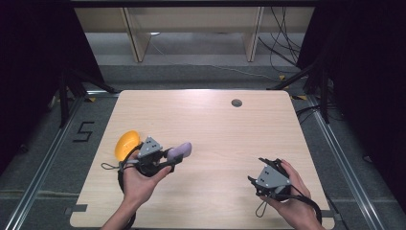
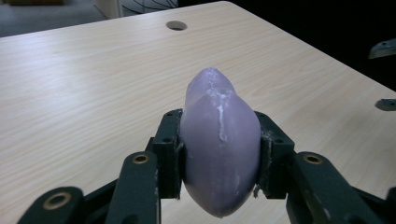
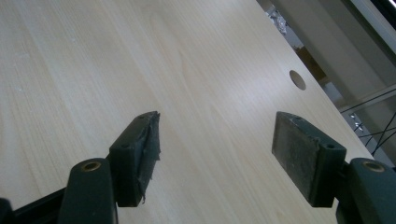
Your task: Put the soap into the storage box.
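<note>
A pale purple, egg-shaped object [image 2: 219, 140] is clamped between the two black jaws of my left gripper [image 2: 219, 154]. Its narrow end points away over the table. From above, the purple object [image 1: 181, 150] sticks out to the right of my left gripper [image 1: 173, 157], held just over the left part of the table. A yellow bowl-like piece [image 1: 126, 144] lies right behind that hand. My right gripper [image 3: 215, 144] is open, with bare wood between its pads [image 3: 294, 147]. In the high view the right gripper [image 1: 261, 170] rests near the front right of the table.
The light wooden table [image 1: 215, 124] has a round cable hole [image 1: 236, 102] near its far edge, and the same hole [image 2: 176, 25] shows beyond the purple object. Dark floor, tripod legs and cables surround the table. A shelf frame stands behind it.
</note>
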A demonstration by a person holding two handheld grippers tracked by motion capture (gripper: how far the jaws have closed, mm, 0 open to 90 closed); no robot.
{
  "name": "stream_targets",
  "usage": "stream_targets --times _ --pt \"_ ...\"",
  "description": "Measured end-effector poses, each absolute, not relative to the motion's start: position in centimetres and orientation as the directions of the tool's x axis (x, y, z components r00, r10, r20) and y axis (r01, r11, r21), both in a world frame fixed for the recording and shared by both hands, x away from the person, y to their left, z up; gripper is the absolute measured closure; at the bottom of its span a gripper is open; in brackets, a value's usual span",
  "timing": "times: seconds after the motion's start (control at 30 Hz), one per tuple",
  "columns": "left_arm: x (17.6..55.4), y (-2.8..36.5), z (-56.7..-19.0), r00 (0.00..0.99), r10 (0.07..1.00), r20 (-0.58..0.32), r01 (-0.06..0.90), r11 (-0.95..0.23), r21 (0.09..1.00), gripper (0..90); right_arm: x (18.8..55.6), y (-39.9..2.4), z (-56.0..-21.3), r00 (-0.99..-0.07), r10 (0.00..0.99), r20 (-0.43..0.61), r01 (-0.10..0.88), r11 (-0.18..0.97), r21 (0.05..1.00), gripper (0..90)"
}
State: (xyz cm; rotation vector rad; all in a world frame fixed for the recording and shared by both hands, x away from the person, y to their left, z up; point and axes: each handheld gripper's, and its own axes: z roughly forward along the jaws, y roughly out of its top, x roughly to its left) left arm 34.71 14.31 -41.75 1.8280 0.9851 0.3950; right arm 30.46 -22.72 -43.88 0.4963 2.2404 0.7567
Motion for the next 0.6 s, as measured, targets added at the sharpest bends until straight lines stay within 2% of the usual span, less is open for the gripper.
stream_targets --times 0.27,0.6 --pt "34.6 17.2 -41.3 0.543 0.829 -0.137 0.442 -0.143 0.886 58.6 30.4 -22.8 -43.9 -0.691 0.547 -0.472 0.143 0.744 0.652 36.6" --pt "34.9 19.7 -40.9 0.452 0.887 -0.089 0.411 -0.119 0.904 58.6 30.3 -23.0 -43.9 -0.688 0.561 -0.461 0.161 0.737 0.656 36.4"
